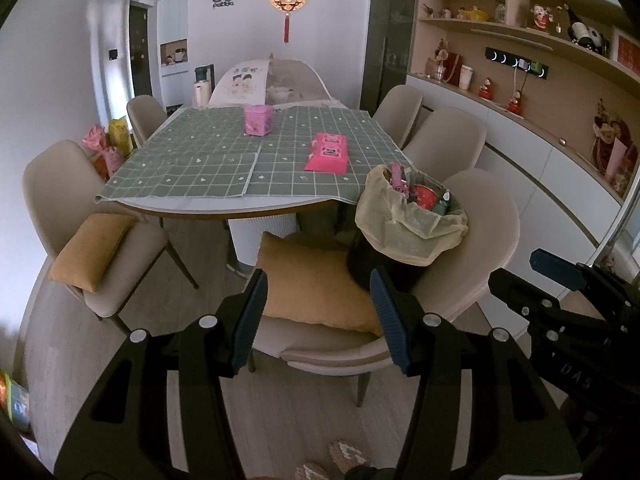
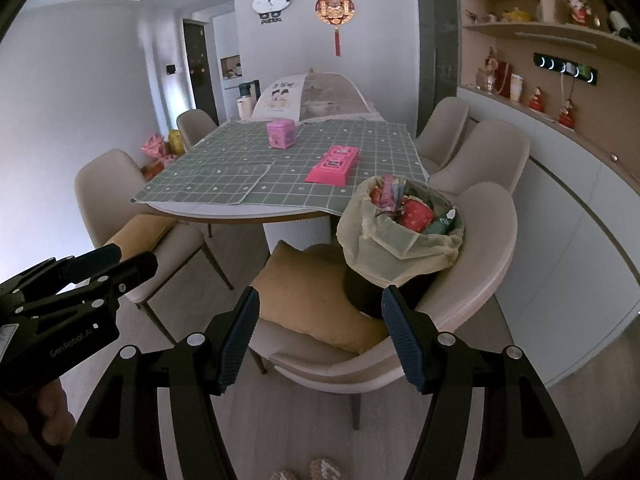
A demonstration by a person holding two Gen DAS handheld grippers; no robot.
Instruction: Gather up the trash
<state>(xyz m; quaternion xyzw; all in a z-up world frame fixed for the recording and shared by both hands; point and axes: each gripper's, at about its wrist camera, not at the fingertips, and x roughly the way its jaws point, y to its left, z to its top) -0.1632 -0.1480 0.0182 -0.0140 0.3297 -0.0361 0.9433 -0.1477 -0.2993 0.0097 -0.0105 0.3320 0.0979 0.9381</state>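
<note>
A black trash bin (image 1: 384, 268) (image 2: 372, 292) lined with a pale yellow bag (image 1: 404, 228) (image 2: 384, 248) stands on the near beige chair (image 1: 484, 236) (image 2: 480, 248), tilted toward me. It holds several wrappers and a red cup (image 1: 425, 197) (image 2: 416, 212). My left gripper (image 1: 320, 320) is open and empty, held back from the chair; it also shows in the right wrist view (image 2: 96, 260). My right gripper (image 2: 320, 336) is open and empty, level with the bin's base; it also shows in the left wrist view (image 1: 560, 268).
The table (image 1: 224, 207) (image 2: 224, 214) carries a green checked cloth (image 1: 208, 160) (image 2: 224, 168), a pink tin (image 1: 259, 120) (image 2: 281, 134) and a flat pink box (image 1: 328, 153) (image 2: 334, 164). A mustard cushion (image 1: 316, 284) (image 2: 308, 292) lies beside the bin. Chairs ring the table; cabinets stand at right.
</note>
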